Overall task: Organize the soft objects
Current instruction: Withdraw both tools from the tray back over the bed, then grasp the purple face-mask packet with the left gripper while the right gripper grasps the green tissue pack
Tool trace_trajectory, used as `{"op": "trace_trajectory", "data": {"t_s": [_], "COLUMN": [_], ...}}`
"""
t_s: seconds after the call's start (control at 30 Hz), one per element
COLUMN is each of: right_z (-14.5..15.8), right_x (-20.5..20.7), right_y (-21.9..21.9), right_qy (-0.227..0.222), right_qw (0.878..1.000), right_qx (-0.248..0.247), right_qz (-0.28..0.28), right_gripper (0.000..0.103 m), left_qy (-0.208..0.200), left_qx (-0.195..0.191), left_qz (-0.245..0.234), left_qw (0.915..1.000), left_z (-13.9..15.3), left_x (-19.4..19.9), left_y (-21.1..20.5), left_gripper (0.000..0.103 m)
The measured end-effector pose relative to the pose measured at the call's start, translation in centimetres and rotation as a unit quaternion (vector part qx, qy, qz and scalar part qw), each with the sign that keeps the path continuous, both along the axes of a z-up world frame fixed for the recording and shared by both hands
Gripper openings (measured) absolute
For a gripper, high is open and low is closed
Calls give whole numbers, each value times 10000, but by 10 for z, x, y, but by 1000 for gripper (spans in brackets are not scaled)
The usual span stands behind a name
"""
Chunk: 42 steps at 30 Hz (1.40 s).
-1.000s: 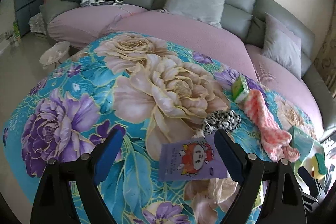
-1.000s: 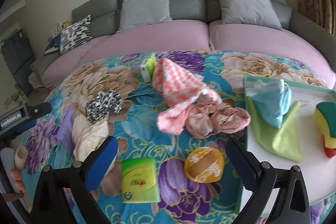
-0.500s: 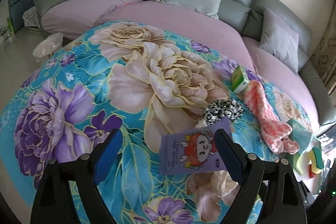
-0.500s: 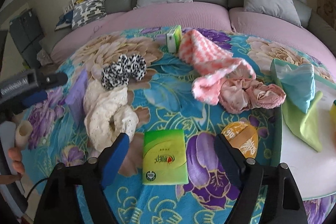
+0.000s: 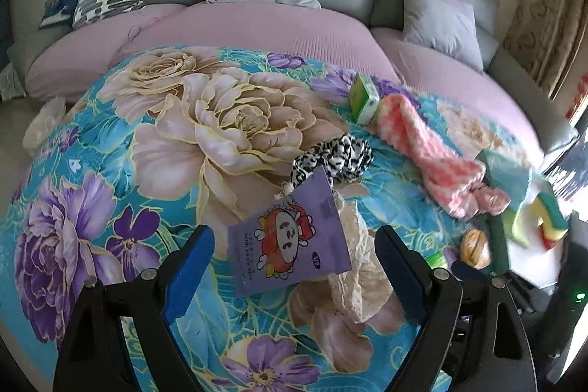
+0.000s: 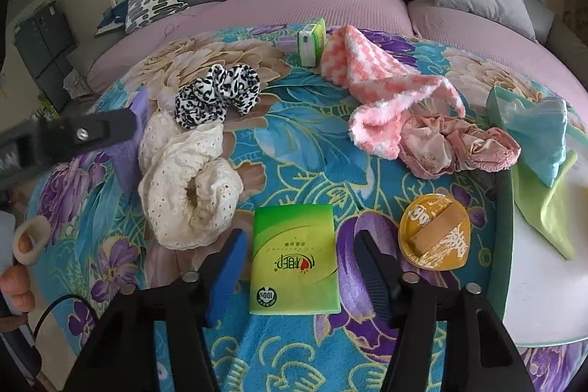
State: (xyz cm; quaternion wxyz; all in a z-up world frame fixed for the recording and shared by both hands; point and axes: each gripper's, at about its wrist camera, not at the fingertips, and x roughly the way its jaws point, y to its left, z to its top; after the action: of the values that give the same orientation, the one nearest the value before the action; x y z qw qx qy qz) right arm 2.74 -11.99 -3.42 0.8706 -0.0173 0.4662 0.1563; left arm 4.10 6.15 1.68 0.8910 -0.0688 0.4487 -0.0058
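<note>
Both grippers have come lower and nearer the desk since a second ago. Right gripper (image 6: 297,267) now has its open jaws on either side of the near tissue pack (image 6: 294,259), not clamping it; earlier the pack lay well ahead of them. Left gripper (image 5: 294,267) hangs with open jaws about the purple sachet (image 5: 290,241), holding nothing.

Count on the floral cloth (image 6: 301,138):
- Two green tissue packs: the near one, and a far pack (image 6: 311,41) standing on edge at the desk's back.
- One cream lace cloth (image 6: 187,186), bunched, left of the near pack.
- One leopard scrunchie (image 6: 217,94) just behind the lace.
- One pink-and-white towel (image 6: 382,90), its end touching one pink scrunchie (image 6: 455,146).
- One orange puff (image 6: 435,232) right of the near pack.
- One sachet, partly over the lace in the left view.

On the white tray (image 6: 533,300) at right lie one blue cloth (image 6: 540,135) and one yellow-green cloth (image 6: 547,208), overlapping.
</note>
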Motion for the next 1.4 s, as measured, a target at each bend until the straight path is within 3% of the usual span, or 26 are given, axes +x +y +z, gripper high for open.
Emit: {"op": "trace_trajectory", "data": {"t_s": [0.17,0.27,0.4,0.57,0.77,1.1,1.4], "right_z": [-2,-3,-4,-5,-10,-14,-11], "right_x": [1,2,3,4,5,5,4], "right_y": [-2,-4,-6,-6,-5,-4,-6], "right_qy": [39,70,95,131,233,260,231], "right_qw": [10000,9999,9999,9999,9997,9996,9997], "right_qx": [91,107,129,95,36,-101,-44], "right_qz": [0,-22,-26,-18,-32,-41,-5], "right_gripper": [56,56,56,56,55,50,49], "left_qy": [71,67,68,90,172,297,153], "left_qx": [96,152,149,195,193,206,224], "left_qz": [90,194,279,547,935,1055,1211], "left_qw": [9999,9997,9995,9983,9953,9938,9923], "left_z": [-6,-7,-8,-9,-17,-32,-25], "left_x": [3,3,3,3,3,8,5], "left_y": [1,4,8,18,33,39,44], "left_gripper": [87,67,60,33,17,11,8]}}
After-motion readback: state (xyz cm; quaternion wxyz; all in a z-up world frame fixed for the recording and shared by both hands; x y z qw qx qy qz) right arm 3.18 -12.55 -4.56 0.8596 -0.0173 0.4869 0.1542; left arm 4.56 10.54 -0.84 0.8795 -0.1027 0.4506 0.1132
